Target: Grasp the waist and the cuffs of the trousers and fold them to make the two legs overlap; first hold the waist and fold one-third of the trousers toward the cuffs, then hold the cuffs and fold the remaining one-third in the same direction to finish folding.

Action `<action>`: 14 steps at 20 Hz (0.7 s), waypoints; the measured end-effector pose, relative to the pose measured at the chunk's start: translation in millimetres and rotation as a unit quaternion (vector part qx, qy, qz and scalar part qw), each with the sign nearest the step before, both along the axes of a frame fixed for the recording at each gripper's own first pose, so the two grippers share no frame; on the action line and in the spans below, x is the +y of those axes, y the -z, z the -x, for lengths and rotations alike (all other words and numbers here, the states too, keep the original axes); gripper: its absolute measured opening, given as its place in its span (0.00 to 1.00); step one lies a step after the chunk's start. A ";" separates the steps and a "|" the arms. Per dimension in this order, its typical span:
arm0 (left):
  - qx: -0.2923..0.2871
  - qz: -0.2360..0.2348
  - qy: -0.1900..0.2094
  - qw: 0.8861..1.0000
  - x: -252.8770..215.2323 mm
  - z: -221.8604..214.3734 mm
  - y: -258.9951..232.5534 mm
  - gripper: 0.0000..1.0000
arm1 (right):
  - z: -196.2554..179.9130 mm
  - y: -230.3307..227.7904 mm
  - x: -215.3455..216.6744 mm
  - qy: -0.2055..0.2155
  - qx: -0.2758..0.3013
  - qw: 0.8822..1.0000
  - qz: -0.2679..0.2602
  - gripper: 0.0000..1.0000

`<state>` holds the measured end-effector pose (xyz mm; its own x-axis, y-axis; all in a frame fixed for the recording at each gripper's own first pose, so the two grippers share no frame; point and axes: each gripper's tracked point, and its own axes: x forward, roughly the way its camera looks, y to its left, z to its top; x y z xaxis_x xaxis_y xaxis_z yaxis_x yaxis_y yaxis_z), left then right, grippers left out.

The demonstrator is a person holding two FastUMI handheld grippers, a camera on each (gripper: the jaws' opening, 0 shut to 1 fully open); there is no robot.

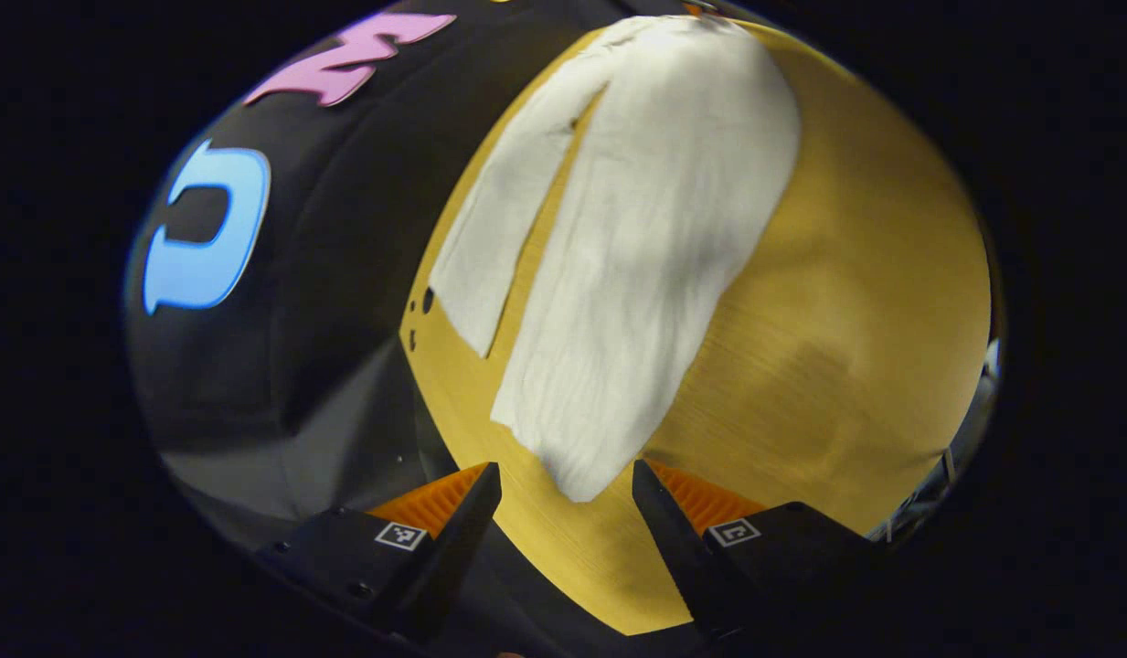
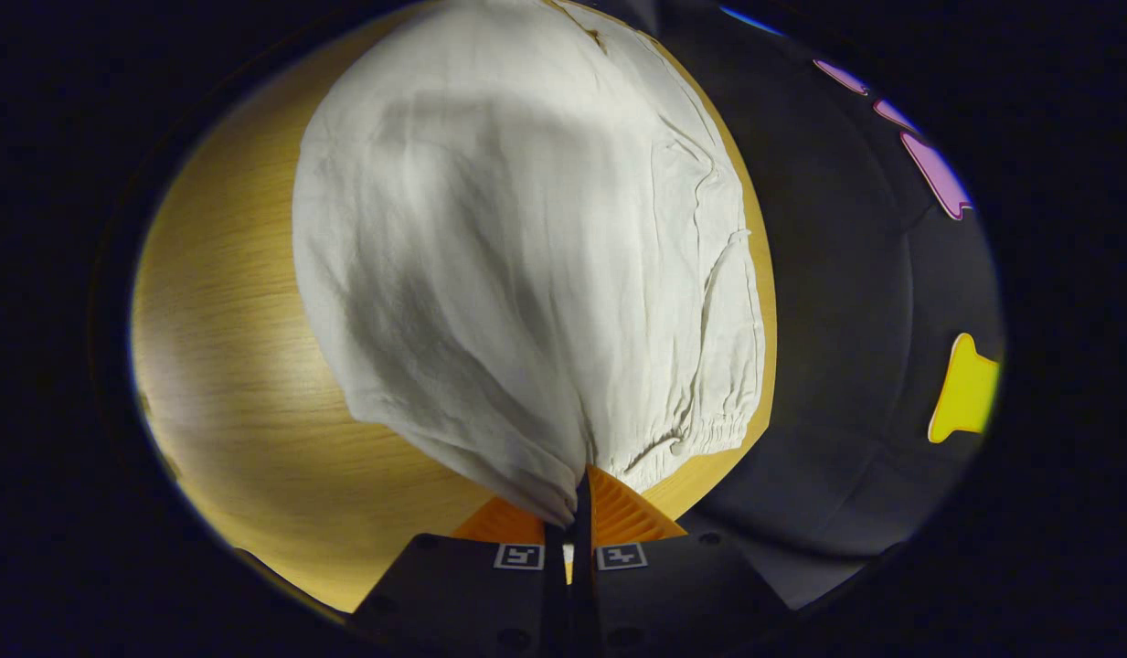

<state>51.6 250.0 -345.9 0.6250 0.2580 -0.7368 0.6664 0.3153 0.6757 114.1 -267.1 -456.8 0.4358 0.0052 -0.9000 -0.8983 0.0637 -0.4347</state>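
In the right gripper view, the right tool [image 2: 577, 493] is clenched on the waist [image 2: 700, 429] of the white trousers [image 2: 526, 256]: both fingers are pressed together on a bunched corner of cloth at the bottom centre of the frame, beside the gathered elastic band. The garment is spread upward from there over the wooden tabletop [image 2: 234, 366], close to its right edge.

In the left gripper view, the left tool [image 1: 566, 489] is released, with its jaws standing apart at the bottom of the frame and nothing gripped. The nearer cuff [image 1: 572, 457] lies just above the gap between the fingers; the second leg [image 1: 499, 238] lies to its upper left, separated by a strip of bare tabletop.

The step in hand is judged to be the first fold, bringing one leg over the other. The cuff is best taken at its outer corner, with both layers pinched fully before any lift is made. Both ends are then best raised together and kept taut, so that the leg is carried across flat and the edges are aligned. A shallow pinch risks the cloth slipping out.
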 end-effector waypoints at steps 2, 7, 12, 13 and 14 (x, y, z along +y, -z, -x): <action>0.022 0.001 0.007 1.000 2.2 2.5 12.5 0.95 | 0.4 -0.8 -0.5 -0.004 -0.003 1.000 0.002 0.06; 0.022 -0.029 0.056 0.998 1.8 -28.6 17.4 0.87 | -0.5 -1.0 -1.3 -0.022 -0.011 1.000 0.007 0.06; 0.017 -0.029 0.063 0.997 -5.1 -67.1 30.6 0.66 | -0.2 -1.9 -0.4 -0.030 -0.018 0.999 0.013 0.06; 0.021 -0.028 0.061 0.998 -7.7 -72.4 33.9 0.51 | -0.1 -2.3 -0.6 -0.029 -0.020 0.999 0.013 0.06; 0.022 -0.025 0.062 0.998 -10.1 -77.5 37.6 0.43 | -0.1 -2.0 -0.7 -0.027 -0.021 0.999 0.013 0.06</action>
